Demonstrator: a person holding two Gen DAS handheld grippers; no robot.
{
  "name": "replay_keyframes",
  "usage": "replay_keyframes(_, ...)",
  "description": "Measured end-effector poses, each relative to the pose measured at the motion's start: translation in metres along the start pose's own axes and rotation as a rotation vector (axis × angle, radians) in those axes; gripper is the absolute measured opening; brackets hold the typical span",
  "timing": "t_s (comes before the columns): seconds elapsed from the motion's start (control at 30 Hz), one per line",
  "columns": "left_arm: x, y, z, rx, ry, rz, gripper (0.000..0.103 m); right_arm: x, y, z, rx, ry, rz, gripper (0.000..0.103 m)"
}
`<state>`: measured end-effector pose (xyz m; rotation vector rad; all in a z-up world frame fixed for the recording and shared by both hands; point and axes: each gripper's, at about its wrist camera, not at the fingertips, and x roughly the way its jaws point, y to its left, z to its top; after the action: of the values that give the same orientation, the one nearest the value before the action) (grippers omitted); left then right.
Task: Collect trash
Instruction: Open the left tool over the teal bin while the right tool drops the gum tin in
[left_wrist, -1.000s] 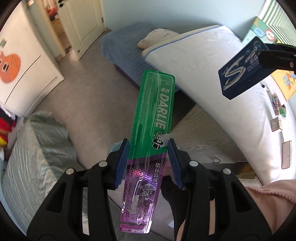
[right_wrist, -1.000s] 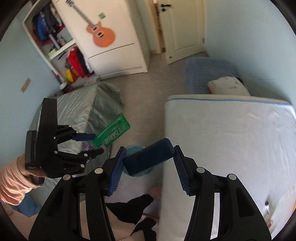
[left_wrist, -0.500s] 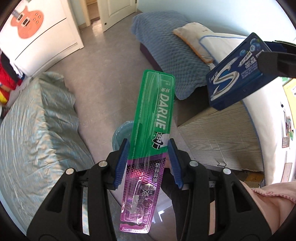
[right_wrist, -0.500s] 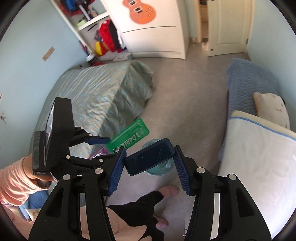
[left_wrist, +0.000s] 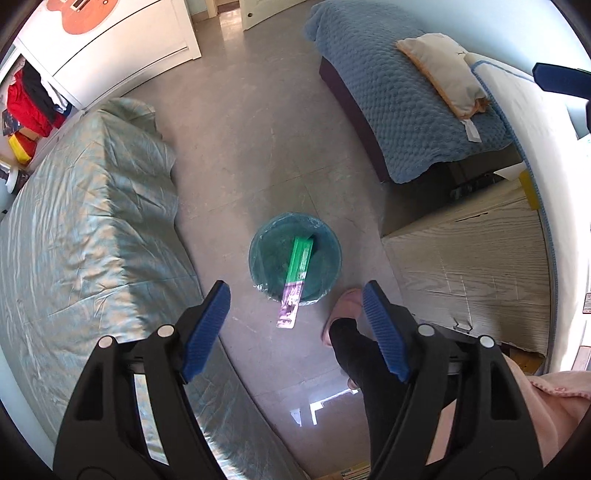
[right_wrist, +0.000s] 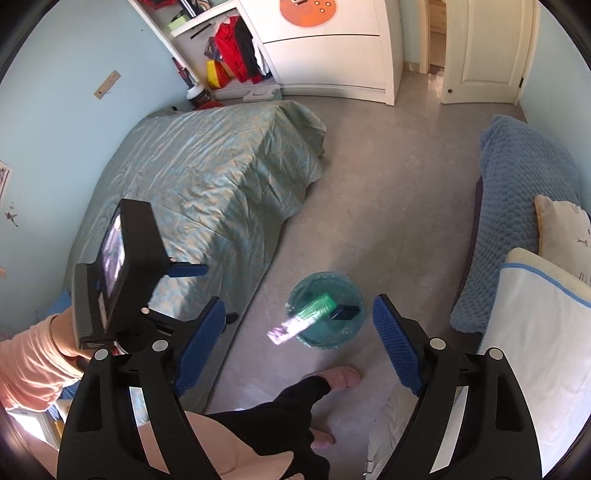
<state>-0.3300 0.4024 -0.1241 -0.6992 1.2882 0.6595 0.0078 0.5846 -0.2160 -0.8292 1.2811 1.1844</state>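
A teal bin (left_wrist: 258, 236) (right_wrist: 325, 276) with a plastic liner stands on the floor below both grippers. The green and purple toothbrush pack (left_wrist: 298, 264) (right_wrist: 308, 314) lies tilted in it, green end inside, purple end over the near rim, blurred in the right wrist view. The dark blue gum box (right_wrist: 344, 312) is inside the bin beside it. My left gripper (left_wrist: 295, 326) (right_wrist: 210, 293) points down above the bin, its jaws opening with nothing between them. My right gripper (right_wrist: 300, 345) is opening too and holds nothing; one of its fingers (left_wrist: 561, 79) shows at the top right.
A bed with a green sheet (left_wrist: 85, 229) runs along the left of the bin. A blue quilted couch (left_wrist: 402, 107), a white mattress (right_wrist: 532, 354) and a wooden bed frame (left_wrist: 465, 266) stand to the right. A person's foot in a pink slipper (left_wrist: 343, 306) is beside the bin.
Both grippers came over the bin and opened. The toothbrush pack left the left gripper and the gum box left the right gripper; both dropped into the bin.
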Motion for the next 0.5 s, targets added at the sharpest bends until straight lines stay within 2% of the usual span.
replay_keyframes(0.33, 0.006, 0.008, -0.001, -0.019, 0.013, -0.004, 0.072, -0.007, -0.023, -0.012, 0.060, -0.006, -0.040, 0.082)
replay_keyframes(0.5, 0.000, -0.007, 0.005, 0.035, -0.001, 0.011, 0.073, -0.020, -0.034, -0.023, 0.102, -0.031, -0.056, 0.082)
